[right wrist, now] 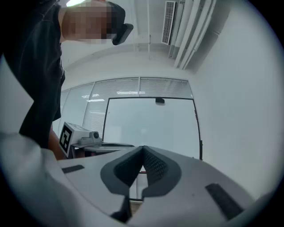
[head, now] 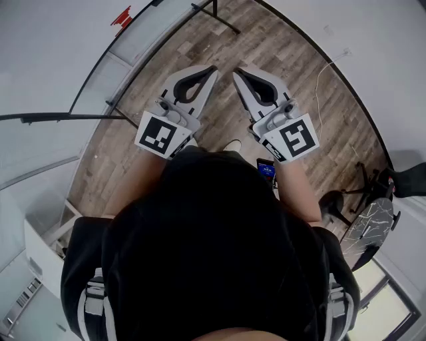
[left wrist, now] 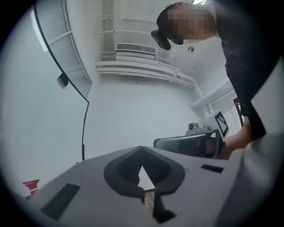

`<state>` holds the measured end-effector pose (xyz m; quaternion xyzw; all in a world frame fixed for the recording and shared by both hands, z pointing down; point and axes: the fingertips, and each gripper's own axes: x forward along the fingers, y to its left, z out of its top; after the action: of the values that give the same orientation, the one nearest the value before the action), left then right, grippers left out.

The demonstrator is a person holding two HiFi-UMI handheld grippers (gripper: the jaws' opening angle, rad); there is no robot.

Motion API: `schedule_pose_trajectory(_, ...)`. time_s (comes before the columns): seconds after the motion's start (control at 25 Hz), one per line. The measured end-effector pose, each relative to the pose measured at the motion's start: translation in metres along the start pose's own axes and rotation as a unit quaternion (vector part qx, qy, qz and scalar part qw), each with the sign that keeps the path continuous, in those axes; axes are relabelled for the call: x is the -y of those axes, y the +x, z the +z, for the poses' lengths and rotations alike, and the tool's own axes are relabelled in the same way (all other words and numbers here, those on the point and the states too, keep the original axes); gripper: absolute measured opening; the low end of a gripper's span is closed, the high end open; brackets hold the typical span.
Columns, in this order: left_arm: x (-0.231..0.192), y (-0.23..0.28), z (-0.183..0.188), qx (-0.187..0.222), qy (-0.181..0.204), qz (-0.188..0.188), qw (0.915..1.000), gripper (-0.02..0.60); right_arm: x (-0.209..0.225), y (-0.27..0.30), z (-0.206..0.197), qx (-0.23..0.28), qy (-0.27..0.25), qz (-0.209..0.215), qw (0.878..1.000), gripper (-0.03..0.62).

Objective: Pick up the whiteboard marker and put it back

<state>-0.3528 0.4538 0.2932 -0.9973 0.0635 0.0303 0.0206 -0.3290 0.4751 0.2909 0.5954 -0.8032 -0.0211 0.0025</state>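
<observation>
While my left claw (head: 212, 70) and right claw (head: 237, 72) hung closed and empty above the wooden floor (head: 279, 56), no marker showed; reaching blind, I risked missing it.

No legible text, labels or numbers anywhere.

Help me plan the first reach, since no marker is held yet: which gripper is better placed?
Left, narrowly. The left gripper and right gripper are both shut, empty, side by side. The black-framed panel and red item lie on the left's side. No marker shows.
</observation>
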Motion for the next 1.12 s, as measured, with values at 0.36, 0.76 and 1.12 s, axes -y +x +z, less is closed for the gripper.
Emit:
schedule_pose_trajectory(0.36,0.015,-0.012,-0.009,0.005,-0.036,-0.012,0.9993,0.003,-0.016,-0.009,-0.009,-0.025,0.009,-0.011,1.000,-0.005)
schedule_pose_trajectory(0.76,0.052,0.013,-0.007,0.006,-0.034,-0.030,0.9990,0.003,0.004,-0.053,-0.004,0.006,0.034,-0.005,0.999,-0.005)
schedule_pose_trajectory(1.12,0.099,0.054,-0.005,0.006,-0.045,-0.021,0.9988,0.003,0.024,-0.109,-0.010,-0.002,0.033,0.030,0.999,-0.005)
